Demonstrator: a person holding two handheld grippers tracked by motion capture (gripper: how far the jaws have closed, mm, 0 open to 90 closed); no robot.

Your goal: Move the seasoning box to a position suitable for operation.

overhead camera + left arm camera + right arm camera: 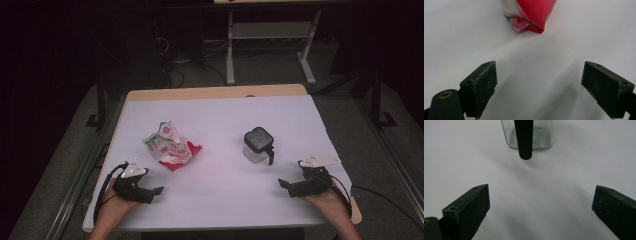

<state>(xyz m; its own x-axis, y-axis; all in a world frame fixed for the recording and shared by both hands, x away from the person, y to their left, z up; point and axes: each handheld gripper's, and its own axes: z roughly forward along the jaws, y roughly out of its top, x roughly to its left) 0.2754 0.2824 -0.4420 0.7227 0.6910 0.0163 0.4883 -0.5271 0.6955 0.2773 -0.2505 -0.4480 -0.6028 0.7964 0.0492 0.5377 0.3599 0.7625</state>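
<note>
A crumpled red, white and green wrapper (169, 146) lies on the left half of the white table top (220, 195); its red end (531, 15) shows at the top of the left gripper view. A small clear square jar (258, 145) with a black lid and a black handle (523, 138) stands right of centre. My left gripper (159, 190) rests near the front left, below the wrapper, open with bare table between its jaws (539, 87). My right gripper (282, 184) rests at the front right, below the jar, open and holding nothing (540, 212).
The table has a wooden rim (215, 93) at the far edge. Behind it, on the dark floor, stand white table legs (230, 50) and some cables. A cable (380, 197) trails off the right edge from the right gripper.
</note>
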